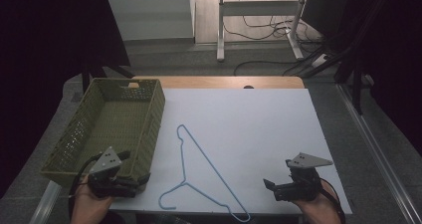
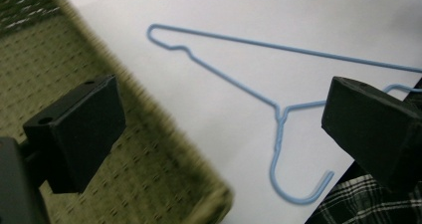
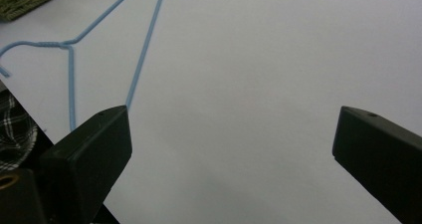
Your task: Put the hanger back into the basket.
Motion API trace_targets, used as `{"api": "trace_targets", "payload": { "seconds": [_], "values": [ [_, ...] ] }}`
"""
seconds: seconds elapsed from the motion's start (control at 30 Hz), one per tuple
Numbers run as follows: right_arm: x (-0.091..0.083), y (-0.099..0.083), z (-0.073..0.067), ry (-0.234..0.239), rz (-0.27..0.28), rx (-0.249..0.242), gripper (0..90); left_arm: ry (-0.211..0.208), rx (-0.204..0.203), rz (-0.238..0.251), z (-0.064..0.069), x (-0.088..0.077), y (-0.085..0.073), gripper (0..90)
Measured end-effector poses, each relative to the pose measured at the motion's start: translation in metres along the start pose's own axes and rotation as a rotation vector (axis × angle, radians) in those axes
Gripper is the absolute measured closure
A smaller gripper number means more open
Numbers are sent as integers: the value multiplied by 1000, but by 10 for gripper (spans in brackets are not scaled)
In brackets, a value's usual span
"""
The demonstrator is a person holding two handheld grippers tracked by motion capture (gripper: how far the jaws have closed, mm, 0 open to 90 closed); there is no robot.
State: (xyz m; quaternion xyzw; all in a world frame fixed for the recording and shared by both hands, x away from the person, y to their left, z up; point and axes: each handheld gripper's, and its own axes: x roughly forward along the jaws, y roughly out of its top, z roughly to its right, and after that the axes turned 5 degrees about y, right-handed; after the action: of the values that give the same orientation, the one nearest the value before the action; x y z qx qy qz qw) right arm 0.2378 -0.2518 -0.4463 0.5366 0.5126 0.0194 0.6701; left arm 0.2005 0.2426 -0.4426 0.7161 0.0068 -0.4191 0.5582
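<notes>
Both hand-held grippers wide-jawed, low beside hanger

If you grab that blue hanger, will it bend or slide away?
The blue hanger is thin wire, so it is probably light and may flex a little. Lying flat on the smooth white table, it would likely slide when pushed, and being so thin it could be hard to pinch.

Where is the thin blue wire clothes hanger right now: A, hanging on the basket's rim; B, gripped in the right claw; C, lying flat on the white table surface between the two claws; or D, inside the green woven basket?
C: the thin blue wire clothes hanger lies flat on the white table surface, beside the green woven basket, with both claws open and apart from it.
</notes>
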Motion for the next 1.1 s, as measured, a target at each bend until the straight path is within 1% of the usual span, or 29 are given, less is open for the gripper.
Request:
{"api": "trace_targets", "payload": {
  "seconds": [0.07, 0.1, 0.13, 0.2, 0.27, 0.4, 0.5, 0.57, 0.67, 0.77, 0.83, 0.87, 0.9, 0.93, 0.97, 1.0, 1.1],
  "values": [
    [2, 3, -3, 3, -5, -1, 9, -7, 4, 4, 2, 2, 2, 36],
    [3, 4, -4, 9, -6, 0, 8, -22, 15, 6, 6, 5, 5, 35],
    [5, 6, -6, 17, -12, -4, 6, -26, 23, 7, 8, 6, 7, 35],
    [8, 8, -9, 35, -21, -4, 2, -47, 26, 10, 13, 10, 10, 34],
    [12, 11, -13, 55, -32, -11, 2, -63, 31, 17, 17, 14, 13, 34],
    [22, 17, -22, 83, -50, -33, 1, -101, 42, 14, 26, 23, 17, 31],
    [30, 22, -29, 97, -59, -53, 10, -130, 37, 16, 30, 30, 18, 30],
    [35, 25, -34, 110, -66, -65, 35, -146, 32, 14, 33, 34, 18, 29],
    [44, 29, -41, 129, -77, -83, 66, -163, 37, 14, 37, 40, 17, 28],
    [54, 33, -48, 141, -92, -107, 100, -162, 39, 26, 40, 45, 15, 27],
    [60, 34, -53, 147, -94, -129, 138, -147, 48, 48, 42, 45, 14, 31],
    [63, 35, -55, 150, -93, -137, 158, -153, 47, 56, 43, 45, 14, 37],
    [66, 35, -57, 159, -93, -142, 183, -164, 47, 53, 43, 46, 13, 37],
    [66, 35, -57, 159, -93, -142, 183, -164, 47, 53, 43, 46, 13, 37],
    [73, 37, -63, 171, -96, -156, 229, -152, 64, 59, 45, 47, 12, 37],
    [76, 37, -65, 178, -94, -159, 249, -153, 72, 61, 45, 47, 11, 39],
    [87, 40, -75, 203, -104, -180, 296, -175, 68, 66, 46, 47, 11, 45]
  ]
}}
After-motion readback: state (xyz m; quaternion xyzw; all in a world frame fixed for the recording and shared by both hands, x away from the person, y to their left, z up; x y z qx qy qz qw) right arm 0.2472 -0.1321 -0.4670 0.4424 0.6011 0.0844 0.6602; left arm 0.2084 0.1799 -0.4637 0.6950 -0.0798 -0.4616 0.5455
